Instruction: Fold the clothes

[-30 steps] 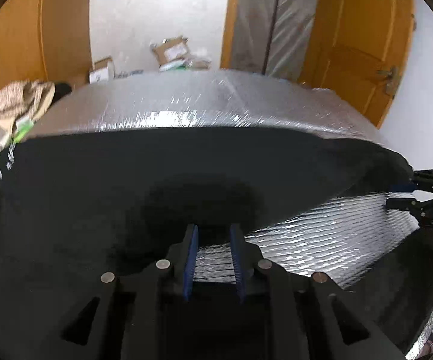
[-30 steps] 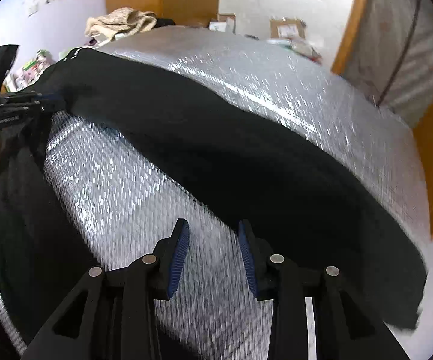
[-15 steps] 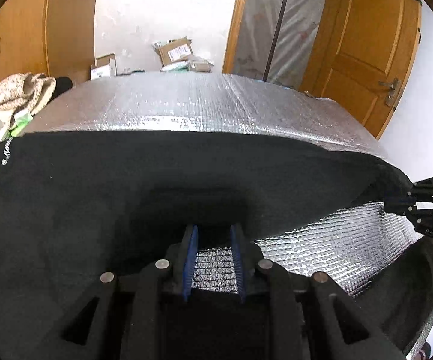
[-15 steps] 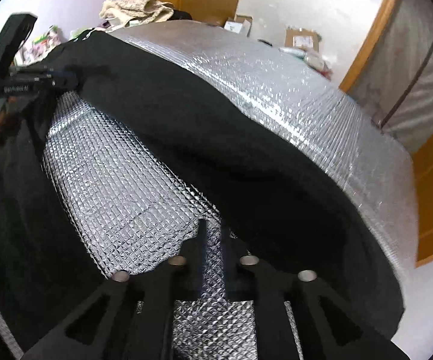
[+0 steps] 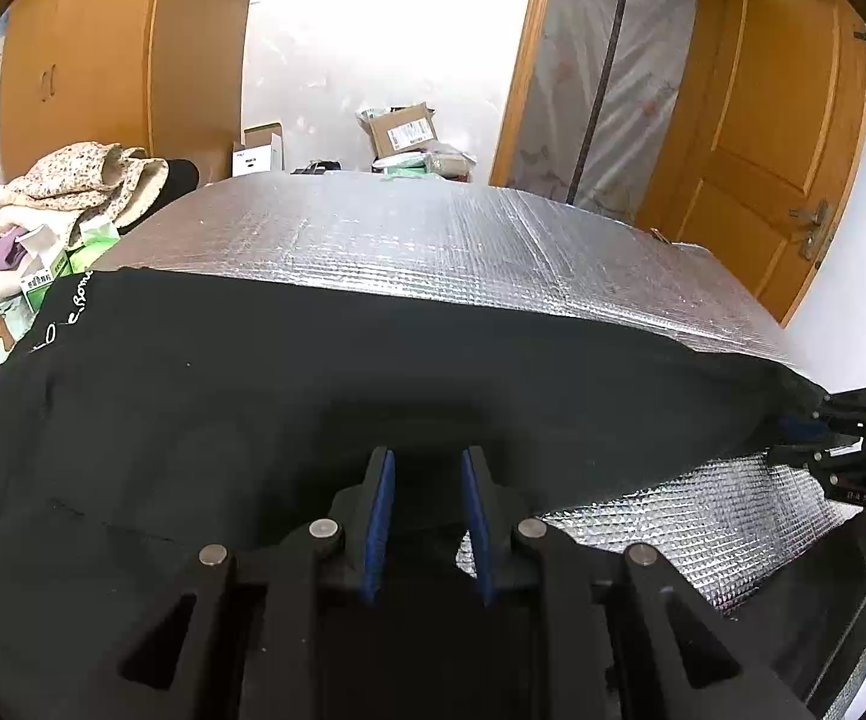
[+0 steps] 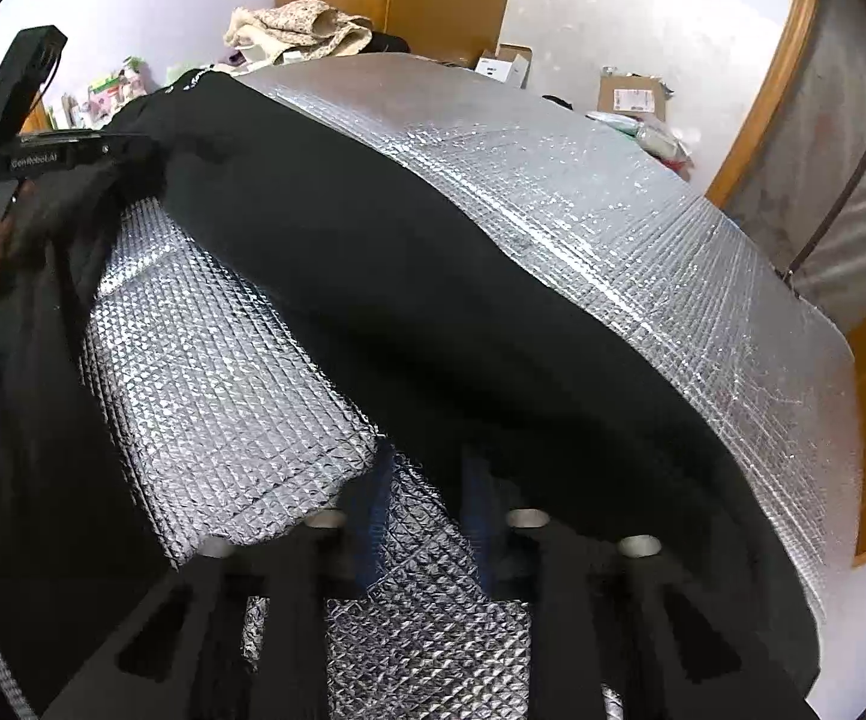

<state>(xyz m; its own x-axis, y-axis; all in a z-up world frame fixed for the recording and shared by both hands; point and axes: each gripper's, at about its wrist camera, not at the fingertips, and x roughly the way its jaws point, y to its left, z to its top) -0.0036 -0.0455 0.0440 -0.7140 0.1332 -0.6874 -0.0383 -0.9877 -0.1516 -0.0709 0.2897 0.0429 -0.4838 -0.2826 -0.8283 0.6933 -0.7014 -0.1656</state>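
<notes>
Both grippers tilt down over black garment (image 5: 313, 396): left (image 5: 427, 516) apparently gripping it, right (image 6: 427, 516) fingers closing.

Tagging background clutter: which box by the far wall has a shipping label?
The tilted brown cardboard box, right of the two; the smaller box on its left shows a white front.
</notes>
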